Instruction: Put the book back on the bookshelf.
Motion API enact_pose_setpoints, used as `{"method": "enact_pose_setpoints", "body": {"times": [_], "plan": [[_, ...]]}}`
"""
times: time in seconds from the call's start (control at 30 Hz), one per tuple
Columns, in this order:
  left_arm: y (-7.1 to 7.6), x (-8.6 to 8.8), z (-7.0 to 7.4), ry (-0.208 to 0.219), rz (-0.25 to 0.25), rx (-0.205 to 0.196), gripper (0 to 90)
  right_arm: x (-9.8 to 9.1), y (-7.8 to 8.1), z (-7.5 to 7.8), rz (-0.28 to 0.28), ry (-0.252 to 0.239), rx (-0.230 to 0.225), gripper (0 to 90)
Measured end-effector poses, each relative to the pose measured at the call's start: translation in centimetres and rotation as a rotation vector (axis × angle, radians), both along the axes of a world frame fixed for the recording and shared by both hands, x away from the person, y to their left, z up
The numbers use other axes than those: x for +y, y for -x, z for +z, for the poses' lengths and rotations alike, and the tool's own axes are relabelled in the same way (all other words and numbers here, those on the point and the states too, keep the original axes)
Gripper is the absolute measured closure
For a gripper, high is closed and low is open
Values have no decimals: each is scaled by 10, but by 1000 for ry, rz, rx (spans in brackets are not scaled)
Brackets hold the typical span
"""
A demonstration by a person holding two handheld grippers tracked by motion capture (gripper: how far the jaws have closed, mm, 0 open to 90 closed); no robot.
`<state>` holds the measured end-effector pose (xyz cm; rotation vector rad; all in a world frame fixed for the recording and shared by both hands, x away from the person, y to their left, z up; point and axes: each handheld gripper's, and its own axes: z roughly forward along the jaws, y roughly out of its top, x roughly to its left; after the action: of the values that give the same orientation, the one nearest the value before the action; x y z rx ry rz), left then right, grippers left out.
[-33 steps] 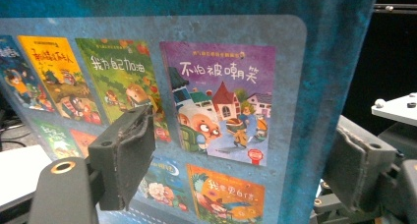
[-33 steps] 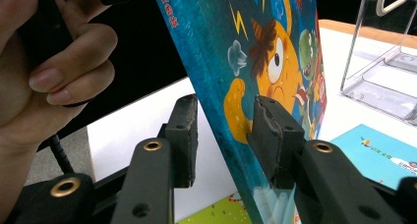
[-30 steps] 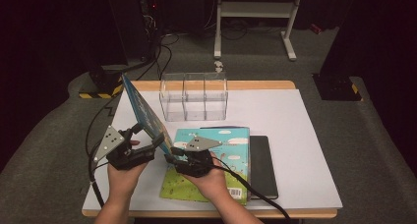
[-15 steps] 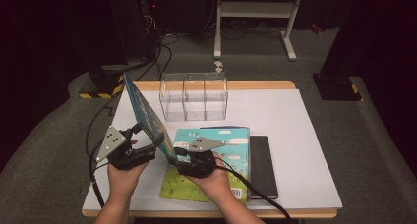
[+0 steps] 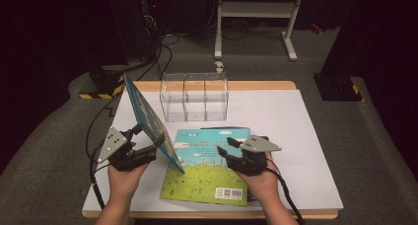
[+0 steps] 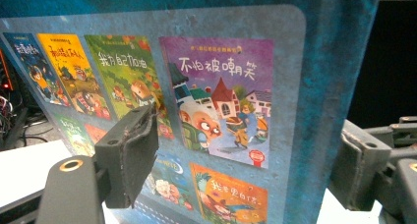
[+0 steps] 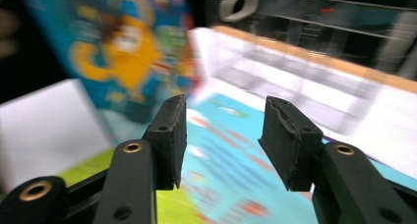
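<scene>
A blue picture book [image 5: 144, 117] stands tilted on its lower edge at the table's left, with my left gripper [image 5: 156, 142] shut on its near bottom corner. In the left gripper view its back cover [image 6: 221, 111] shows small book covers and sits between the jaws of that gripper [image 6: 248, 135]. A second picture book [image 5: 212, 168] lies flat near the front edge. Above its right side hovers my right gripper [image 5: 227, 145], whose jaws have just been opening. In the right gripper view the gripper [image 7: 223, 130] is open with nothing between the pads, over the flat book [image 7: 231, 184].
A clear, open-topped plastic organizer [image 5: 194, 99] with three compartments stands at the back middle of the white table [image 5: 296, 136]. Cables trail off the left edge. Dark floor and a white stand lie beyond the table.
My right gripper has swung to the right, away from the upright book, and its jaws have widened. The left gripper and the upright book have stayed put.
</scene>
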<state>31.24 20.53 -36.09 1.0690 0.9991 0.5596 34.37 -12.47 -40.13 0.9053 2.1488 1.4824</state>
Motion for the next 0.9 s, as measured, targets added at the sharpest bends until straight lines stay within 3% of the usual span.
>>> {"method": "enact_pose_setpoints", "body": {"times": [0.07, 0.27, 0.33, 0.47, 0.53, 0.6, 0.73, 0.9], "plan": [[-1, 0, 1, 7, -5, 19, 227, -25, -6, -9, -70, -22, -4, 497], [-1, -1, 7, -14, 15, 81, 234, -69, -17, -32, -158, -54, 7, 480], [1, -4, 8, -5, 40, 94, 273, -84, -14, -44, -203, -89, 2, 491], [6, -10, 9, -23, 103, 110, 312, -96, -13, -51, -228, -75, 7, 498], [9, -12, 10, -51, 131, 110, 340, -107, -11, -50, -239, -121, 28, 500], [10, -13, 11, -61, 150, 109, 347, -108, -10, -49, -241, -124, 25, 501], [11, -14, 11, -71, 158, 101, 358, -110, -8, -46, -235, -144, 23, 497], [13, -10, 9, -80, 141, 87, 365, -105, -11, -49, -240, -119, 28, 496]]}}
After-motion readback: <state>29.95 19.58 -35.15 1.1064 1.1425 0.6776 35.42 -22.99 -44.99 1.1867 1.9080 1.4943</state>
